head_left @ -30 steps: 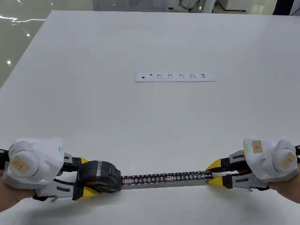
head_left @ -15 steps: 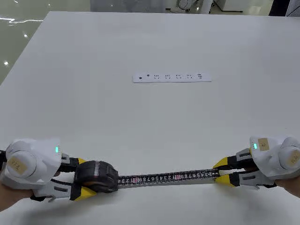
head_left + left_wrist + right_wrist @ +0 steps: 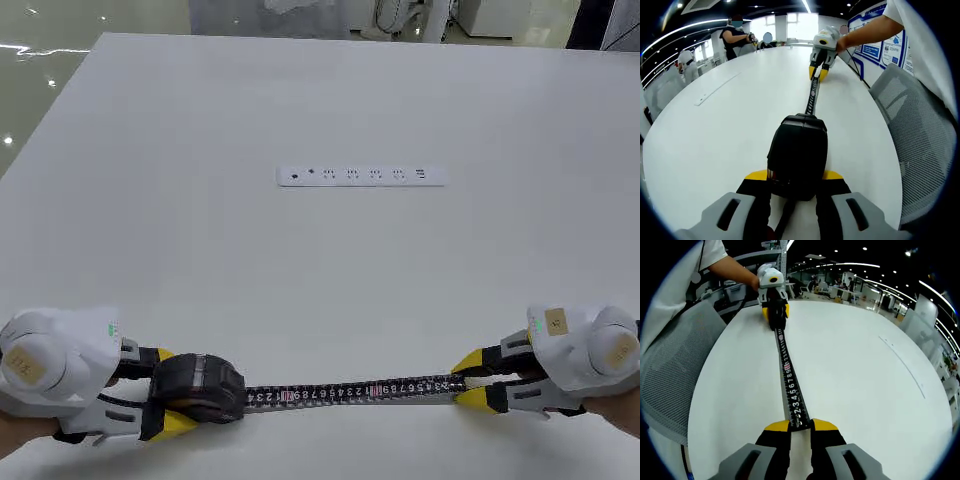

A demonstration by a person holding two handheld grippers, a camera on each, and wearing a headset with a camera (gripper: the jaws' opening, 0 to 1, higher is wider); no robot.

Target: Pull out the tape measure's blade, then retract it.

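Clamping tape measure (image 3: 198, 388), left tongs (image 3: 168, 391), right tongs (image 3: 468, 381) pinching blade (image 3: 350, 392), white table (image 3: 320, 260), office (image 3: 855, 290) behind.

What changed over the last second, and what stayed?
The right gripper drew the numbered blade further out of the black tape measure case, widening the gap between grippers. The left gripper stays clamped on the case, the right on the blade tip; the white power strip is unmoved.

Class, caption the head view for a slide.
Left tongs grip the tape measure case; right tongs hold its extended blade.
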